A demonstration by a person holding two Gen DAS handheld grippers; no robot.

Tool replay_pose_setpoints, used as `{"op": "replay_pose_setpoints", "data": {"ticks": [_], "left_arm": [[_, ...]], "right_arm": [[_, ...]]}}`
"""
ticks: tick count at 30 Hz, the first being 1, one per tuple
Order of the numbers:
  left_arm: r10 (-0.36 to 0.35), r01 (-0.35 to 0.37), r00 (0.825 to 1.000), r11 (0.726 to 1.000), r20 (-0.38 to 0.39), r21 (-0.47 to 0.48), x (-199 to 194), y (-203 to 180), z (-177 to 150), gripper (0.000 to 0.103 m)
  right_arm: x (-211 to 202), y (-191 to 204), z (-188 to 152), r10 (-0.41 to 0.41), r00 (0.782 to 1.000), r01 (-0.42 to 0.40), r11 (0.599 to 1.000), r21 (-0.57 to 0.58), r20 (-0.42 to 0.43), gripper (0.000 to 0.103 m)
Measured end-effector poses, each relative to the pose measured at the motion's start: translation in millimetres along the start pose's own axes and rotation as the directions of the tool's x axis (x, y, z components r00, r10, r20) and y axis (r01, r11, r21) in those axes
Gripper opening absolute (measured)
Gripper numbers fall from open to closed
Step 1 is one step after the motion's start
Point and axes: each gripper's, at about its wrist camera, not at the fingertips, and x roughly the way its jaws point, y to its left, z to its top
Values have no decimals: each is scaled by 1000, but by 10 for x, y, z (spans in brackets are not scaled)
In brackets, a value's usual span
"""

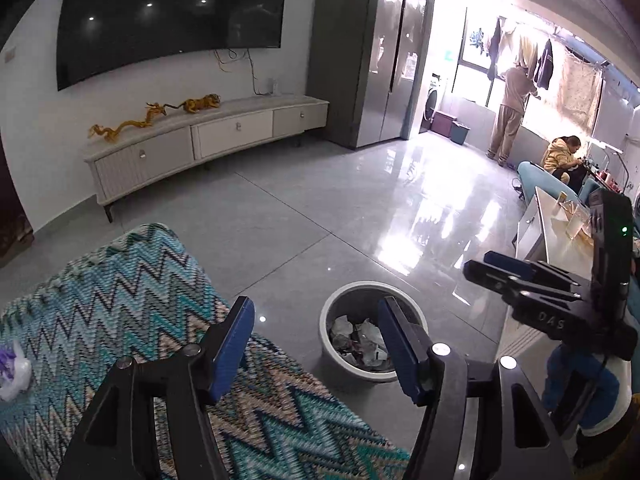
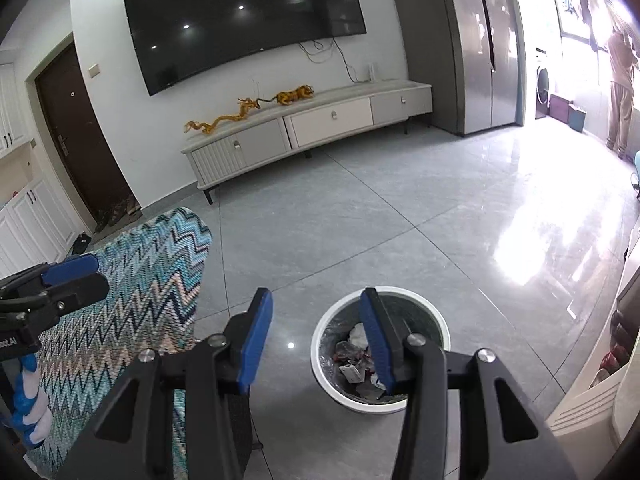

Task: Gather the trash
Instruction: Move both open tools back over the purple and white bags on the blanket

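A round white-rimmed trash bin (image 1: 332, 356) stands on the grey tiled floor, with crumpled wrappers (image 1: 360, 340) inside. My left gripper (image 1: 316, 308) hovers above and before it, open, with nothing between its blue pads. At the right edge of the left wrist view is my right gripper (image 1: 480, 264), held by a blue-gloved hand (image 1: 580, 392). In the right wrist view the right gripper (image 2: 316, 300) is open and empty over the bin (image 2: 320, 360) and its trash (image 2: 356, 356). The left gripper (image 2: 98, 276) shows at the left. A crumpled plastic bag (image 1: 14, 368) lies on the zigzag cloth (image 1: 120, 300).
The zigzag-covered seat (image 2: 140, 280) is left of the bin. A low TV cabinet (image 2: 320, 120) and a wall TV (image 2: 248, 20) stand opposite, and a grey fridge (image 1: 372, 52) further right. A white table (image 1: 544, 232) is at the right. One person (image 1: 508, 120) stands on the balcony; another (image 1: 560, 152) sits.
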Motion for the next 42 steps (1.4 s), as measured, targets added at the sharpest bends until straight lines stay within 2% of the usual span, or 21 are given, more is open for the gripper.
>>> {"op": "replay_pose_setpoints", "data": {"ticks": [10, 15, 26, 35, 42], "left_arm": [[102, -92, 989, 991, 104, -95, -890, 652, -320, 64], [178, -157, 973, 977, 149, -143, -1296, 956, -491, 66], [278, -231, 941, 945, 195, -231, -1985, 1489, -952, 68], [352, -291, 919, 909, 177, -297, -2273, 1955, -1233, 68], [419, -366, 902, 869, 102, -332, -2312, 2412, -1524, 68]], "right_arm": [[-724, 693, 193, 55, 992, -41, 992, -120, 118, 50], [-966, 943, 232, 93, 983, -69, 986, -152, 158, 50], [-1310, 1371, 162, 164, 967, -120, 968, -221, 193, 50], [-1264, 1650, 179, 222, 961, -169, 945, -280, 166, 50], [-887, 1855, 218, 283, 955, -242, 919, -310, 93, 50]]}}
